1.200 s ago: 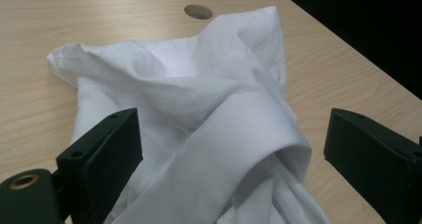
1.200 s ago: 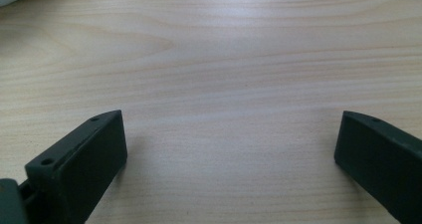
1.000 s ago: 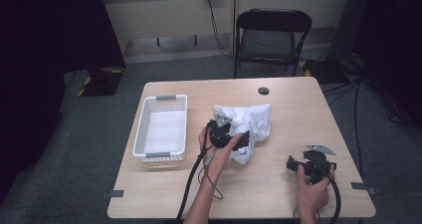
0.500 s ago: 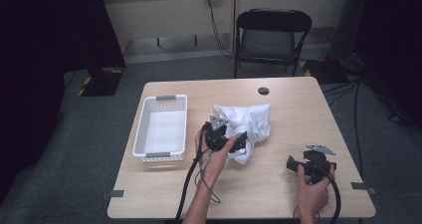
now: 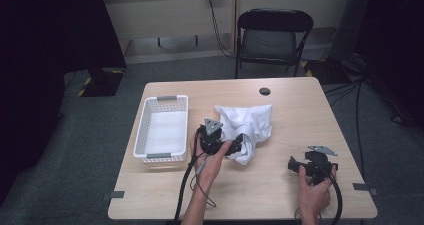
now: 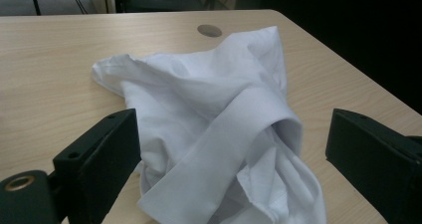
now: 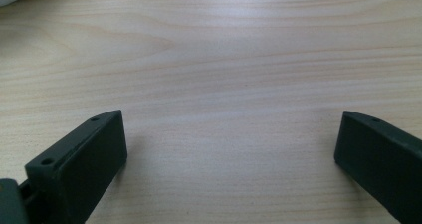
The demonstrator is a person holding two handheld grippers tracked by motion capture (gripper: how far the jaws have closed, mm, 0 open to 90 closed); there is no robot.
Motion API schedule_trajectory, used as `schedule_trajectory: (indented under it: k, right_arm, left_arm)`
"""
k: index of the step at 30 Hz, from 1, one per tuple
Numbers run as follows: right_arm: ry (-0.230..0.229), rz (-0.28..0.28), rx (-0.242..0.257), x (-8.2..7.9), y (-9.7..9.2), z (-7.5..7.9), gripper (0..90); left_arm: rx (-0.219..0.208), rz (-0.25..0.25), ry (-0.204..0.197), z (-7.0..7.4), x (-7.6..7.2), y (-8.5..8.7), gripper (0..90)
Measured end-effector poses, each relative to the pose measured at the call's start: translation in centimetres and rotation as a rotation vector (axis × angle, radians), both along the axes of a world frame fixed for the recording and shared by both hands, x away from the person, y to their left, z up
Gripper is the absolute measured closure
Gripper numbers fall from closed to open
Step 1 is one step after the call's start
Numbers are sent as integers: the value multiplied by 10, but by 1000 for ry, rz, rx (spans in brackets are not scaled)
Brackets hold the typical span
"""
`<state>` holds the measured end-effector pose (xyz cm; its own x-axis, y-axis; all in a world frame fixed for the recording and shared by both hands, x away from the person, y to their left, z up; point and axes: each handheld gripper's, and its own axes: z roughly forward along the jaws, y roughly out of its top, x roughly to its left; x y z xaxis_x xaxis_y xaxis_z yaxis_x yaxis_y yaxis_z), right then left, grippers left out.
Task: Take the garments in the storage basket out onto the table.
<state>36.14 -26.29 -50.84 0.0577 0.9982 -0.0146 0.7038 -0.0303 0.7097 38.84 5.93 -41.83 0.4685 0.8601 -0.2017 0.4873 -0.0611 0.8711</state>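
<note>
Bare wood runs around the right gripper (image 5: 292,165), which rests at about four o'clock on the table (image 5: 295,110), near the front edge and well clear of the right edge; its jaws stand wide apart over plain tabletop in the right gripper view, holding nothing. More open board lies at twelve o'clock, between the cloth and the far edge, where a small round dark grommet (image 5: 265,91) sits in the wood, and along the front edge between the two forearms. Beyond the far edge a black folding chair (image 5: 272,35) stands on the grey floor. The left gripper (image 5: 239,144) sits near the table's centre, its jaws spread wide on either side of the near end of the white cloth (image 5: 247,125), not yet closed on it; in the left gripper view the cloth (image 6: 219,124) lies between and past the two black jaws. It is a crumpled white garment, bunched into soft folds, with a flat folded band crossing it diagonally and a loose corner toward the grommet (image 6: 209,30). It rests on the wood at the centre, slightly toward one o'clock. At nine o'clock a white perforated plastic basket (image 5: 145,130) with grey handles lies lengthwise near the left edge, just beside the left hand (image 5: 212,160), with nothing inside it
</note>
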Motion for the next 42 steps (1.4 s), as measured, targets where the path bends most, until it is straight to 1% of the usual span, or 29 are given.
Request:
schedule_trajectory:
  k: [3, 11, 15, 18, 23, 27, 31, 33, 38, 42]
  right_arm:
    - [0, 0, 0, 0, 0, 0, 0]
    - [0, 0, 0, 0, 0, 0, 0]
    - [0, 0, 0, 0, 0, 0, 0]
    - [0, 0, 0, 0, 0, 0, 0]
    - [0, 0, 0, 0, 0, 0, 0]
    - [0, 0, 0, 0, 0, 0, 0]
    - [0, 0, 0, 0, 0, 0, 0]
    - [0, 0, 0, 0, 0, 0, 0]
    - [0, 0, 0, 0, 0, 0, 0]
    - [0, 0, 0, 0, 0, 0, 0]
  left_arm:
    - [9, 1, 4, 1, -1, 4, 65]
    - [7, 13, -2, 2, -6, 14, 65]
    - [28, 19, 4, 2, -7, 17, 72]
    - [25, 22, 6, 2, -9, 18, 71]
    - [46, 19, 9, 1, -15, 25, 67]
    - [37, 25, 3, 2, -19, 31, 61]
    - [32, 28, 6, 2, -20, 34, 59]
    - [21, 31, 9, 2, -20, 36, 57]
    - [27, 29, 8, 2, -23, 39, 55]
    - [22, 41, 4, 2, -27, 43, 53]
